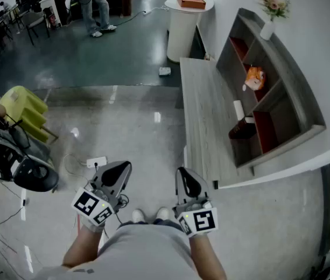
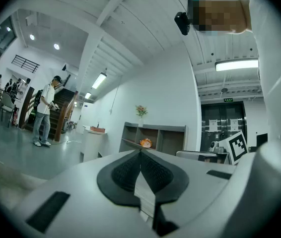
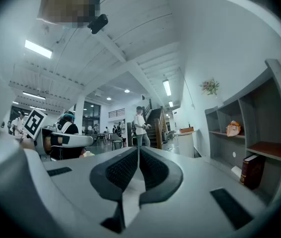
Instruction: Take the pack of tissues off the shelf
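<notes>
An orange pack, probably the tissues, lies in a middle compartment of the grey wall shelf at the right. It also shows in the left gripper view and the right gripper view. Both grippers hang low in front of the person's body, well short of the shelf. The left gripper has its jaws pressed together with nothing between them. The right gripper is likewise shut and empty.
A dark red book and a small white object sit in the lower shelf compartments. A flower vase tops the shelf. A low grey wooden platform runs below it. A white pedestal, a yellow-green chair and a distant person are farther off.
</notes>
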`<action>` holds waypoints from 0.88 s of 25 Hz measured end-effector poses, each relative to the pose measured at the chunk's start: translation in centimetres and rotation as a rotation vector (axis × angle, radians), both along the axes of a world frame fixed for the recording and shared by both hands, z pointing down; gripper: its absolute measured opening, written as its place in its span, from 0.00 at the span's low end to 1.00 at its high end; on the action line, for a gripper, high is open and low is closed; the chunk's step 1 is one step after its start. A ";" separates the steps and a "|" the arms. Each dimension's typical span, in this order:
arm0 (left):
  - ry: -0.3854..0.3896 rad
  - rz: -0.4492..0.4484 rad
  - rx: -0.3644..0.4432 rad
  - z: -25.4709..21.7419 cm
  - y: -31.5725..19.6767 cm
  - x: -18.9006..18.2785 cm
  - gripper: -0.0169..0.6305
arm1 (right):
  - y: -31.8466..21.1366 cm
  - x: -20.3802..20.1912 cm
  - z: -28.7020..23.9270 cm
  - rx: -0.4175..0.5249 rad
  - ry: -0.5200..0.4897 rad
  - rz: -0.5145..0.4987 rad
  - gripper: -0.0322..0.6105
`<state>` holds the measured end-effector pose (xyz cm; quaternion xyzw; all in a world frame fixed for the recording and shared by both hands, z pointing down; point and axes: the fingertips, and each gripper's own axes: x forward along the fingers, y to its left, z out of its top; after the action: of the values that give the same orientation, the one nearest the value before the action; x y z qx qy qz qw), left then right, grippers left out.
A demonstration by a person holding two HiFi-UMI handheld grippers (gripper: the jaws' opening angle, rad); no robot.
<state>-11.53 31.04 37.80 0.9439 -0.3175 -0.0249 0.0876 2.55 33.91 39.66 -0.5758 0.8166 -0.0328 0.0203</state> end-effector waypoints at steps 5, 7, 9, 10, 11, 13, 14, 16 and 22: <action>-0.025 0.000 0.000 0.3 -0.9 2.3 0.05 | -0.7 2.7 -0.1 0.013 -0.015 0.009 0.09; -0.026 -0.007 -0.006 0.3 -1.3 3.2 0.05 | -1.1 3.8 -0.1 0.011 -0.032 0.017 0.09; -0.029 -0.007 -0.011 0.2 -1.7 4.2 0.05 | -1.4 4.6 -0.1 0.015 -0.027 0.009 0.09; -0.033 -0.006 -0.011 0.2 -1.8 4.8 0.05 | -1.5 5.0 -0.1 0.019 -0.029 0.003 0.09; -0.038 -0.006 -0.009 0.3 -1.9 5.4 0.05 | -1.6 5.4 -0.1 0.022 -0.040 0.000 0.09; -0.050 -0.006 -0.009 0.6 -2.0 6.7 0.05 | -1.8 6.7 -0.1 0.031 -0.080 -0.004 0.09; -0.054 -0.008 -0.012 0.8 -2.0 7.3 0.05 | -1.9 7.3 0.0 0.035 -0.100 -0.007 0.09; -0.060 -0.014 -0.020 1.3 -2.1 8.4 0.05 | -2.1 8.3 0.4 0.035 -0.124 -0.020 0.09; -0.076 -0.012 -0.032 2.7 -3.0 11.0 0.05 | -3.5 10.2 2.0 0.013 -0.148 -0.026 0.09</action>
<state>-0.57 28.00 40.55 0.9407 -0.3266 0.0157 0.0905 12.75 30.38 41.68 -0.5609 0.8206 -0.0704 0.0838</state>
